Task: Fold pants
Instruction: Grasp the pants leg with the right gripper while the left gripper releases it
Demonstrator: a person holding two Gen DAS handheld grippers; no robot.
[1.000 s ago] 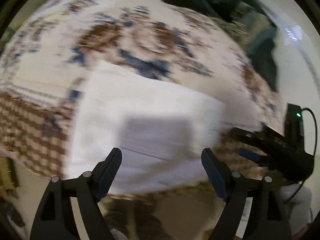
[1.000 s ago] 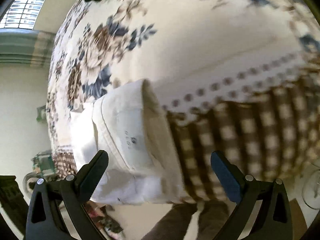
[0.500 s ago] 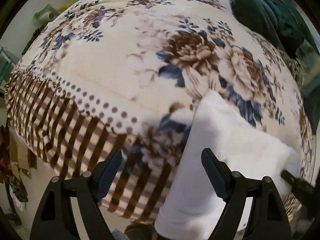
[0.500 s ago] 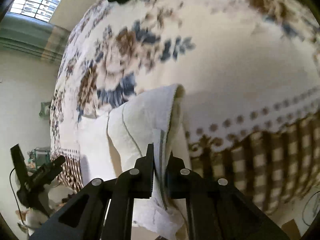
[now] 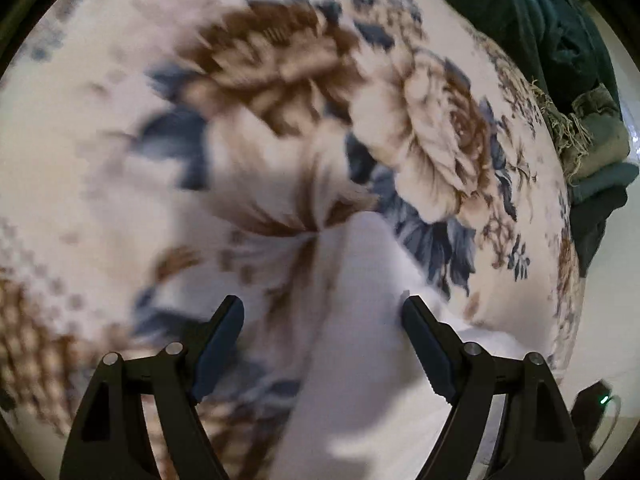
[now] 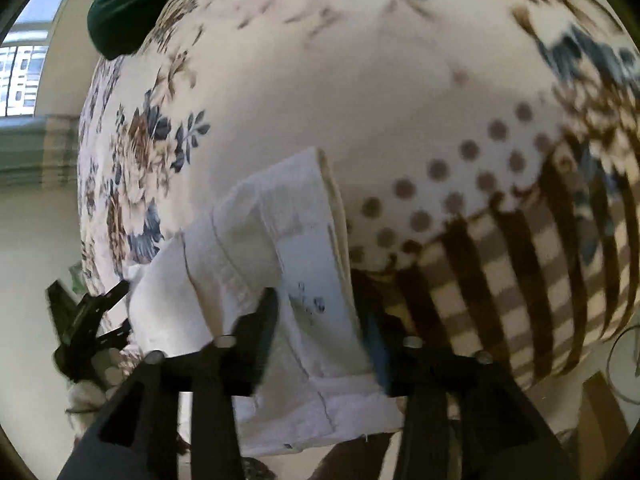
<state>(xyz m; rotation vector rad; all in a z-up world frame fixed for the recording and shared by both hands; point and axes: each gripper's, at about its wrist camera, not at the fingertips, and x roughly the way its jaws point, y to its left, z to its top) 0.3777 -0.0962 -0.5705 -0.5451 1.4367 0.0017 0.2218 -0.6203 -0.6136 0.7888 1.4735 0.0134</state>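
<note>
The white pants (image 6: 288, 248) lie folded on the flowered blanket (image 6: 360, 80) at the bed's near edge. In the right wrist view their waistband end with a printed label faces me. My right gripper (image 6: 320, 316) is open, its jaws standing on either side of that end, holding nothing. In the blurred left wrist view the pants (image 5: 360, 340) run from bottom centre upward. My left gripper (image 5: 322, 320) is open and empty just above them. The left gripper also shows in the right wrist view (image 6: 92, 320), beyond the far side of the pants.
A dark green garment (image 5: 540, 32) and a frayed grey-green one (image 5: 592, 136) lie at the far right of the bed. The blanket's checked brown border (image 6: 540, 280) hangs over the near edge. A window (image 6: 24, 72) is at far left.
My right gripper, shut on the pants' edge half a second ago, has opened and let go. My left gripper has swung in closer over the pants.
</note>
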